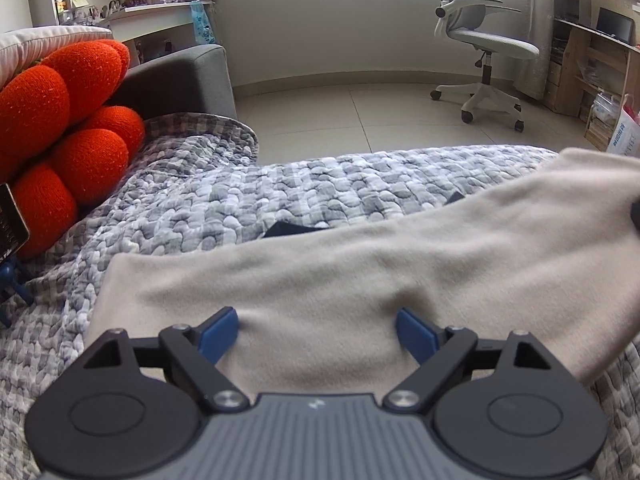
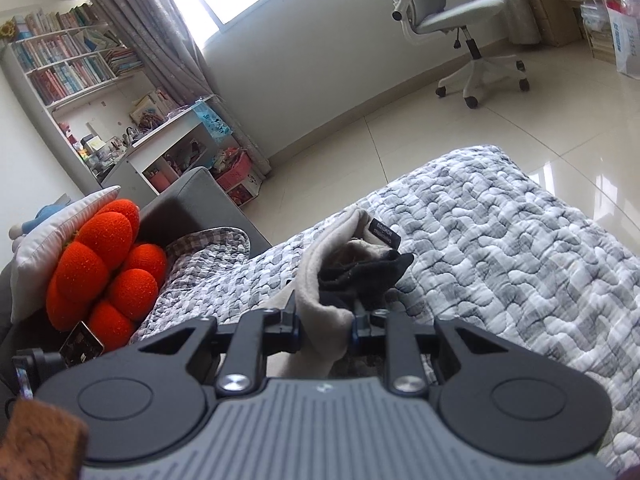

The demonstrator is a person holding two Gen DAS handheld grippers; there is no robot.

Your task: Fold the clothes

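Left gripper (image 1: 316,330): held spread wide, blue pads apart over the beige garment (image 1: 360,264), nothing clamped
Right gripper (image 2: 325,322): clenched on a bunched fold of the same garment (image 2: 332,276)
Garment: laid across the grey quilted cover (image 1: 248,196), beside the orange cushion (image 1: 60,128)

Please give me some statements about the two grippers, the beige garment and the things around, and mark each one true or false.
1. The left gripper is open over the beige garment. True.
2. The right gripper is empty. False: it is shut on the garment.
3. The garment lies on a grey patterned quilt. True.
4. The orange cushion lies on the floor. False: it is on the sofa.
5. An office chair stands on the floor. True.
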